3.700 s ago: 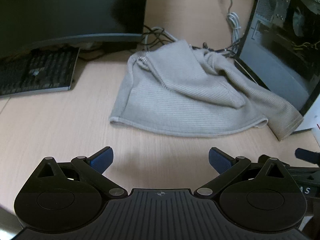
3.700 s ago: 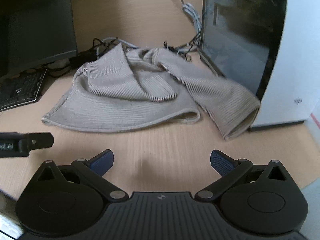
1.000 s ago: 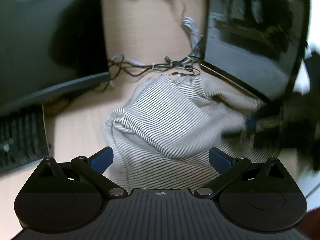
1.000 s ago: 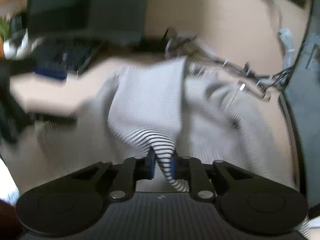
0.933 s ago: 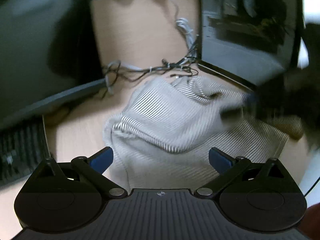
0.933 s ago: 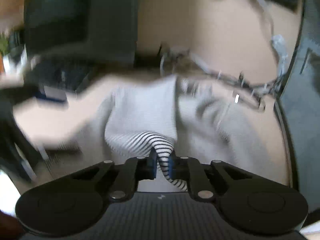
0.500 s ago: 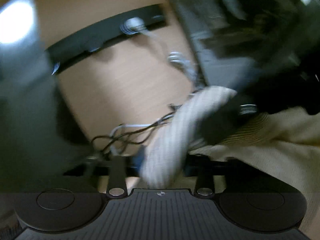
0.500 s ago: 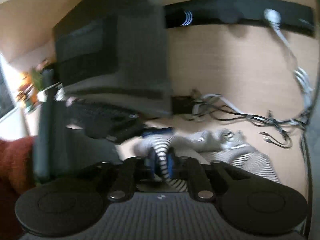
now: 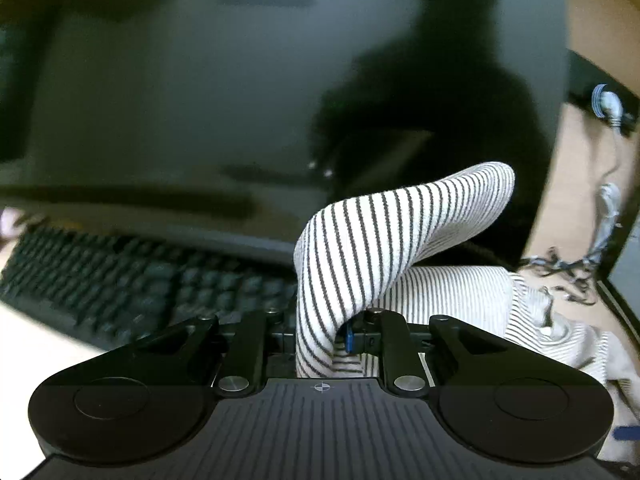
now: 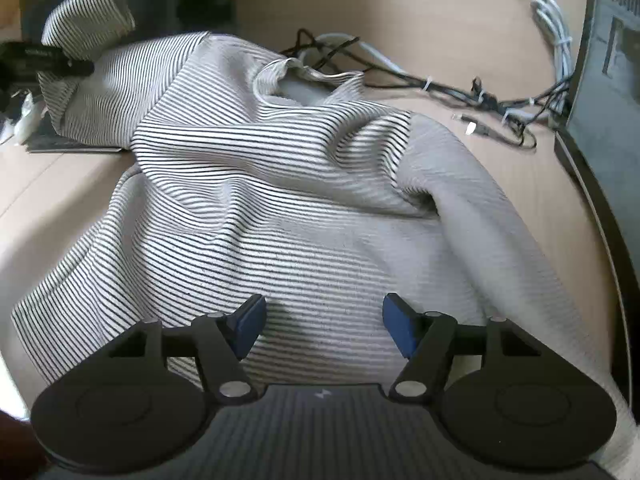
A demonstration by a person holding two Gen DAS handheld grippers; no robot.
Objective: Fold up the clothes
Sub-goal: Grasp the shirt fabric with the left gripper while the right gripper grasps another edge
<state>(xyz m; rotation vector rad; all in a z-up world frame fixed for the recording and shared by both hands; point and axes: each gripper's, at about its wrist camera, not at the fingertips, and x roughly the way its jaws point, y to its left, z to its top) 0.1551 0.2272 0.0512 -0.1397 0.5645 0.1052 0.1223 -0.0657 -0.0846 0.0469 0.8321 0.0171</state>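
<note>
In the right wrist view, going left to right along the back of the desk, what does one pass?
Left hand-held gripper shut on a sleeve → striped sweater's neckline → tangled cables → computer case.

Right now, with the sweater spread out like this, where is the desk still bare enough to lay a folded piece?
Bare desk shows left of the striped sweater, in front of the keyboard. Another strip lies between the sweater's right edge and the computer case. Behind the sweater it is crowded with cables.
</note>
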